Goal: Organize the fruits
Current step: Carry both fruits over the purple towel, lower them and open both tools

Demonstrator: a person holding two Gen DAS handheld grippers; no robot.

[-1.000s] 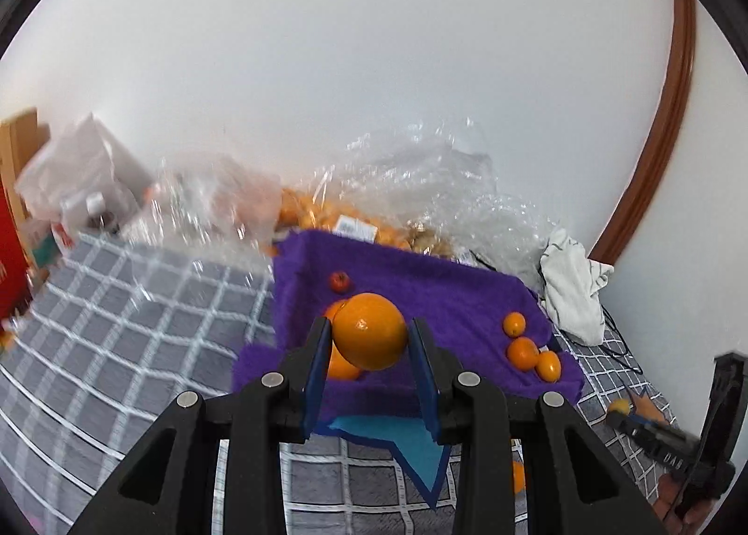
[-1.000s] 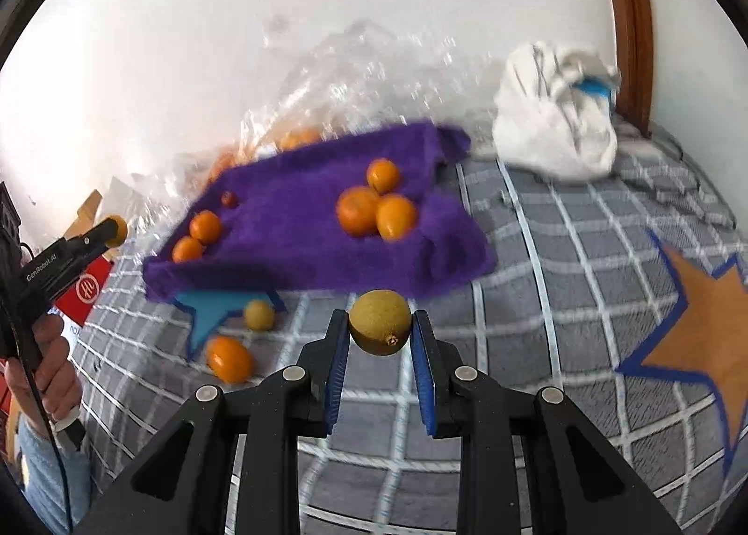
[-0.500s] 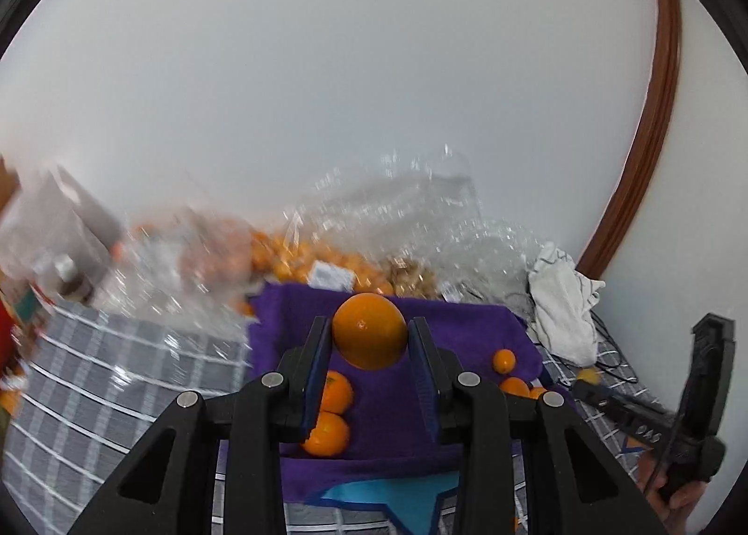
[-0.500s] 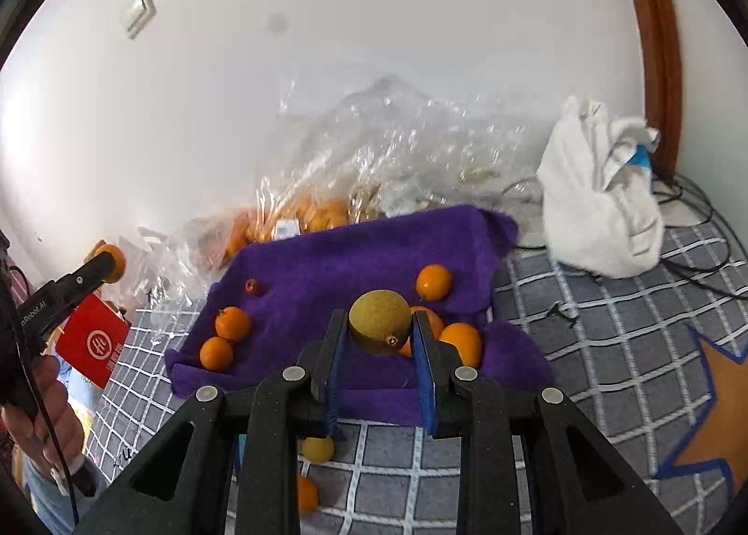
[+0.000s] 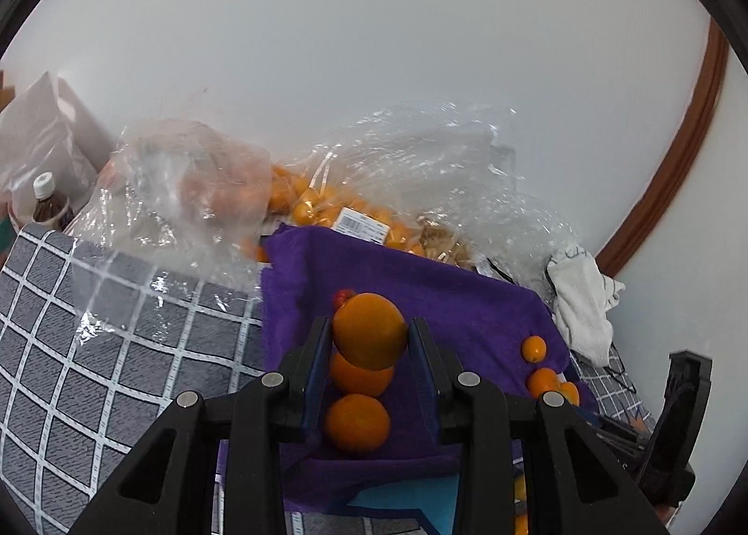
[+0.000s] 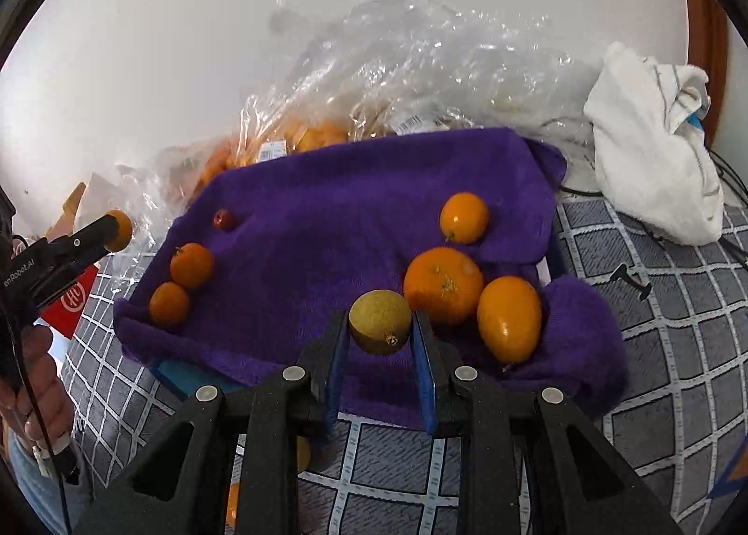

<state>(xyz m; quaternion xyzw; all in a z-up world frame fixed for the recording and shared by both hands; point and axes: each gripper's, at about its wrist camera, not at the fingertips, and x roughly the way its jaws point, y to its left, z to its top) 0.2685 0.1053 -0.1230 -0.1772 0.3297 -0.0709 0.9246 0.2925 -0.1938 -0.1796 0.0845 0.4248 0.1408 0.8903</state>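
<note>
Two fruits are in your grip: your left gripper (image 5: 369,336) pinches an orange (image 5: 369,330), your right gripper (image 6: 379,328) pinches a yellow-green fruit (image 6: 379,321), both above the purple towel (image 6: 336,208).

Left gripper (image 5: 369,338): matte black moulded frame with triangular cut-outs, round silver screw heads, blue pads lining both fingers (image 5: 314,362).
Right gripper (image 6: 379,338): same black frame, silver screws, blue pads.
Seen from the side: white lettering on the black body, thin black cable.
Person: blue denim garment (image 6: 32,488).
</note>
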